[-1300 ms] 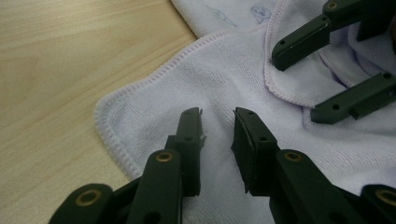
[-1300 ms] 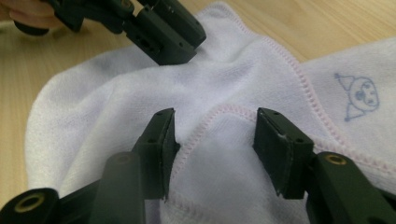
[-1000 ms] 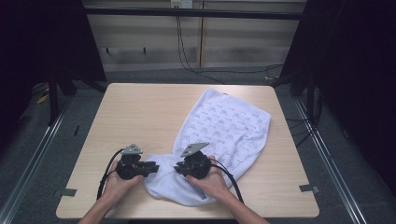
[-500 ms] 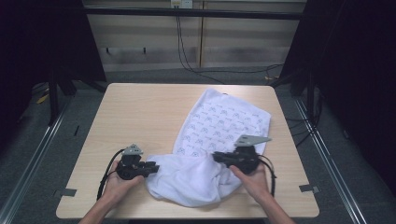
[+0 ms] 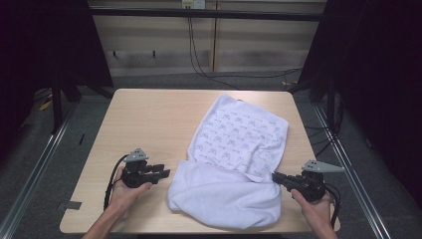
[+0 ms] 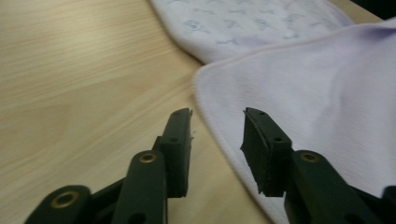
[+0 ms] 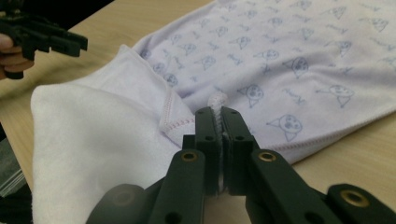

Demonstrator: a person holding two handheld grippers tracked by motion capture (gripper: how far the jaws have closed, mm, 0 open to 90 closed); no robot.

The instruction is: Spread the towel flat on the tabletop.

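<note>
A cloth [image 5: 234, 164] lies on the right half of the worktop [image 5: 149, 119], its near part folded over so the plain underside faces up. The right gripper [image 5: 278, 178] has its jaws clamped on the fold's right corner. The left gripper [image 5: 163, 173], jaws just opened to about halfway and holding nothing, sits just beside the fold's left edge. One fold looks half made; smoothing and further folds remain.

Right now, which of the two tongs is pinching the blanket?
The right tongs, at the table's right edge, are shut on the blanket. The left tongs stand open beside its folded edge.
</note>
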